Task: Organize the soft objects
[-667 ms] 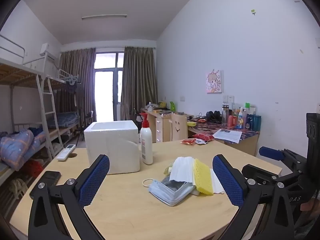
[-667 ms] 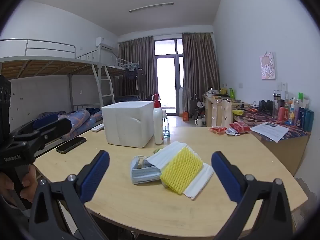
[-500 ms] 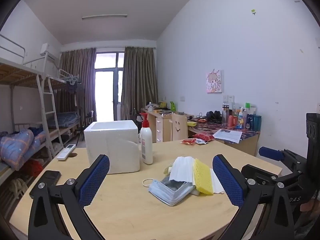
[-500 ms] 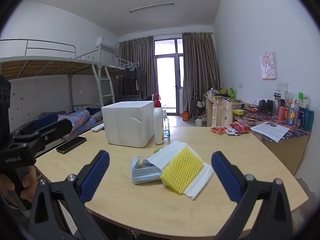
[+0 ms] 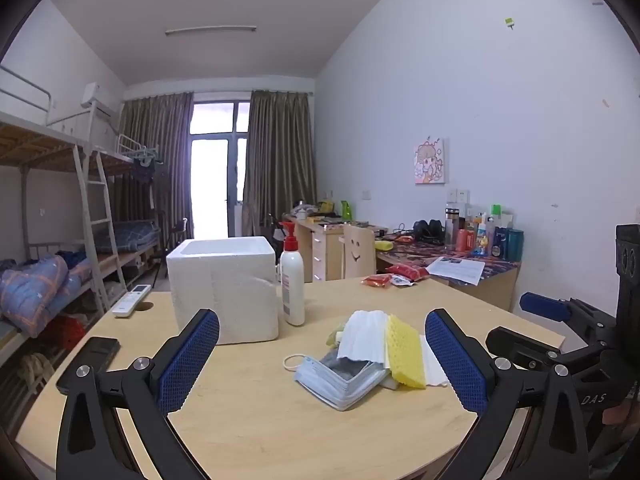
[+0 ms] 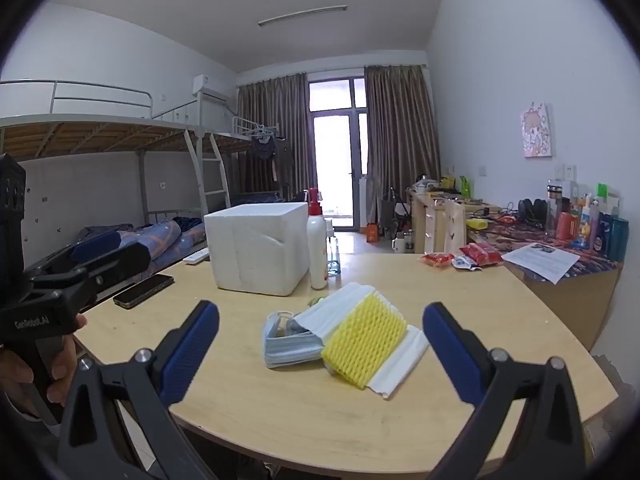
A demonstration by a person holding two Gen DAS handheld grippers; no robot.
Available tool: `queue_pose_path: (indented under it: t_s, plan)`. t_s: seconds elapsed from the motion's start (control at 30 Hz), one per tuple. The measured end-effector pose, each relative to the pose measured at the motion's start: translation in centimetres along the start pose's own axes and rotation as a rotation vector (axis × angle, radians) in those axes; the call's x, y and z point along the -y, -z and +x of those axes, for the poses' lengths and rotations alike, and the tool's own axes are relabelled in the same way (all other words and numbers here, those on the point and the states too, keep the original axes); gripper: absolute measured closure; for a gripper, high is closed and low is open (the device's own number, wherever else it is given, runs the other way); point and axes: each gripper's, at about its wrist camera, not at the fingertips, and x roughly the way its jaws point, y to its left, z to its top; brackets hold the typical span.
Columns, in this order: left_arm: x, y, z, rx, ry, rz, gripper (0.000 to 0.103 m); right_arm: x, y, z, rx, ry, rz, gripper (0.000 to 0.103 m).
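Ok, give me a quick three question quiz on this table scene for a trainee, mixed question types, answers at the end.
1. True or false: the left tool is shut on the yellow net.
2. Which lies on top of the pile: A) mask, B) yellow net, C) phone?
3. What stands right beside the foam box?

Key:
1. False; both it and the right tool are open and hold nothing.
2. B.
3. The bottle with the red pump.
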Motion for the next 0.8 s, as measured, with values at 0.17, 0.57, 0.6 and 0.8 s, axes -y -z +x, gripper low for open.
queue_pose_path:
  t_s: [0.17, 0.57, 0.6, 0.8]
  plan:
    - [0.11, 0.11, 0.28, -0.007, -0.014, 0.007, 0.000, 0.07, 0.07, -0.12, -0.003, -0.004, 0.002, 0.000]
    - [0.17, 0.23, 0.54, -0.012, -0.011, 0.011, 0.000, -0.10, 0.18, -0.13, -0.001, -0.001, 0.003, 0.000]
    - [0.16, 0.25, 0.63, -0.014, -0.014, 0.015, 0.000, -0.10, 0.20, -0.13, -0.001, 0.000, 0.004, 0.000]
    - [-0.32, 0.26, 0.64, -0.016, -0.029, 0.002, 0.000, -0.15, 0.22, -0.14, 0.000, -0.004, -0.001, 0.000]
